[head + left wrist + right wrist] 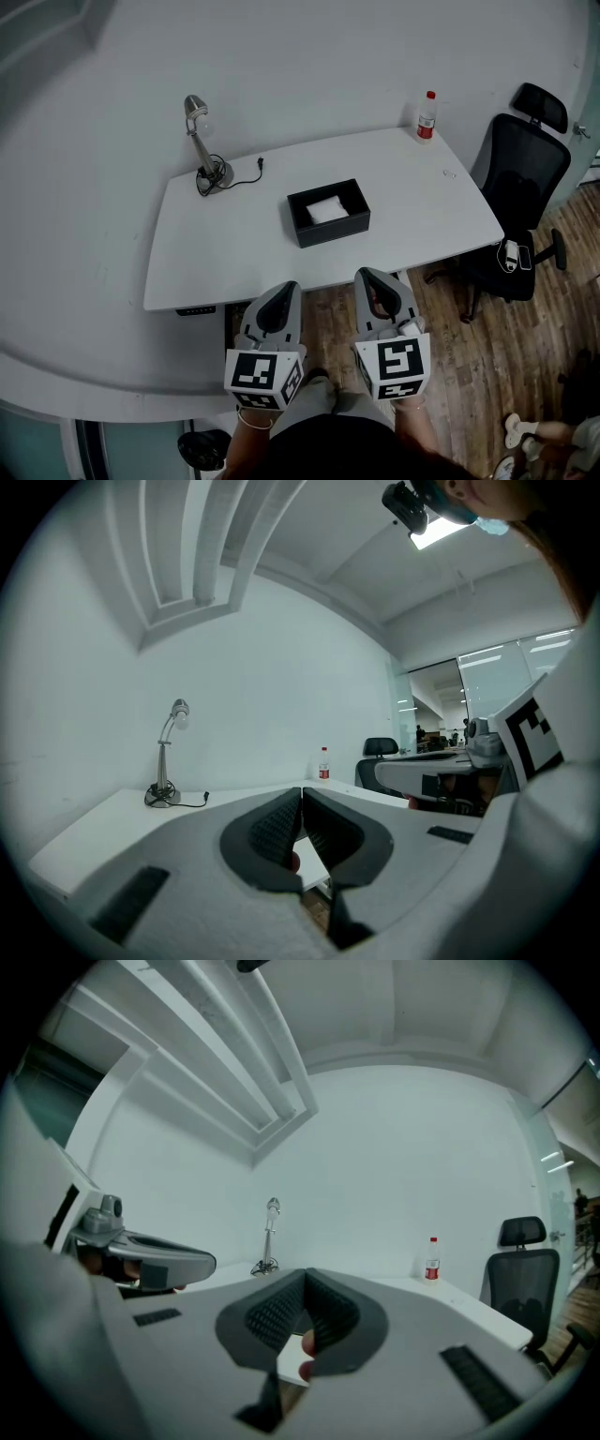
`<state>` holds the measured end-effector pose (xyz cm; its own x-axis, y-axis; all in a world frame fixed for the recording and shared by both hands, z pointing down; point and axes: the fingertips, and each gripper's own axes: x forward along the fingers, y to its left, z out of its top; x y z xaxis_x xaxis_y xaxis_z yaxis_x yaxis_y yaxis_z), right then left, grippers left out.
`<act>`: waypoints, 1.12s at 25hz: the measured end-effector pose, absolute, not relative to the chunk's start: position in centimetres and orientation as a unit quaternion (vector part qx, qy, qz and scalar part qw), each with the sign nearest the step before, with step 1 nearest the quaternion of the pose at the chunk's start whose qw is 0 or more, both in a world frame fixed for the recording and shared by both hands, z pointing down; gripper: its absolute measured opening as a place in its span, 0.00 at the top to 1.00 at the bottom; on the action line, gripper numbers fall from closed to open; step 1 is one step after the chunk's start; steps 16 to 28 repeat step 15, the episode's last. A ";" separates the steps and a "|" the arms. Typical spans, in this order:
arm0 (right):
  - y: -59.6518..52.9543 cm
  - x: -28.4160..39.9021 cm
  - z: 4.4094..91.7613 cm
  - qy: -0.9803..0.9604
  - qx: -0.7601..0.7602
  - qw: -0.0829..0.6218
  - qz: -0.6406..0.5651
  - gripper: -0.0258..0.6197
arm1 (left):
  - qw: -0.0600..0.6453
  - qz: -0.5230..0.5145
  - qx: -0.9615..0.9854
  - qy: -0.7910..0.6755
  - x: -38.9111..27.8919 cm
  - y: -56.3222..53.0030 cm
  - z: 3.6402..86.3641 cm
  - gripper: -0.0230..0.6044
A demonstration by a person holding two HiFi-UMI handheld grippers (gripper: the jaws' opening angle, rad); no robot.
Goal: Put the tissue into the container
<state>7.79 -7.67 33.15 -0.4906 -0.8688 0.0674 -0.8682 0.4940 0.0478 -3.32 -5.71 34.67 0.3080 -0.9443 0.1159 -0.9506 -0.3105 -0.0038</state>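
Note:
A black open box [329, 213] stands in the middle of the white desk [234, 253], with a white tissue [326, 208] lying inside it. Both grippers hover side by side in front of the desk's near edge, above the wooden floor. My left gripper [283, 290] is shut with nothing between its jaws; its tips meet [301, 791]. My right gripper [367, 276] is also shut and empty, its tips touching [306, 1276]. Neither gripper touches the box. The box is hidden behind the jaws in both gripper views.
A desk lamp [202, 141] with its cable stands at the desk's back left, and a bottle with a red cap [427, 116] at the back right corner. A black office chair [516, 206] sits to the right of the desk. The wall runs behind.

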 end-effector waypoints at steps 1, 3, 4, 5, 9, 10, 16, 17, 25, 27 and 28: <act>-7.9 7.6 33.1 -0.865 0.501 0.037 0.002 0.93 | 0.034 0.047 0.809 -0.585 -3.4 -6.0 34.7 0.92; -8.4 7.3 32.8 -0.867 0.498 0.033 0.011 0.93 | 0.037 0.043 0.811 -0.582 -3.7 -6.7 34.7 0.92; -8.7 7.2 32.7 -0.867 0.498 0.034 0.012 0.93 | 0.039 0.041 0.812 -0.581 -3.9 -7.1 34.6 0.92; -9.0 7.0 32.6 -0.867 0.498 0.036 0.011 0.93 | 0.040 0.040 0.813 -0.580 -4.0 -7.5 34.6 0.92; -10.2 6.1 32.3 -0.866 0.498 0.045 0.005 0.93 | 0.040 0.033 0.816 -0.575 -4.7 -8.9 34.4 0.92; -10.5 5.8 32.4 -0.865 0.499 0.047 0.004 0.93 | 0.039 0.032 0.817 -0.574 -5.0 -9.1 34.4 0.92; -11.8 4.2 32.3 -0.863 0.503 0.053 0.003 0.93 | 0.035 0.033 0.821 -0.569 -6.8 -10.5 34.1 0.92; -11.8 4.2 32.3 -0.863 0.503 0.053 0.003 0.93 | 0.035 0.033 0.821 -0.569 -6.8 -10.5 34.1 0.92; -11.8 4.2 32.3 -0.863 0.503 0.053 0.003 0.93 | 0.035 0.033 0.821 -0.569 -6.8 -10.5 34.1 0.92; -11.8 4.2 32.3 -0.863 0.503 0.053 0.003 0.93 | 0.035 0.033 0.821 -0.569 -6.8 -10.5 34.1 0.92; -11.8 4.2 32.3 -0.863 0.503 0.053 0.003 0.93 | 0.035 0.033 0.821 -0.569 -6.8 -10.5 34.1 0.92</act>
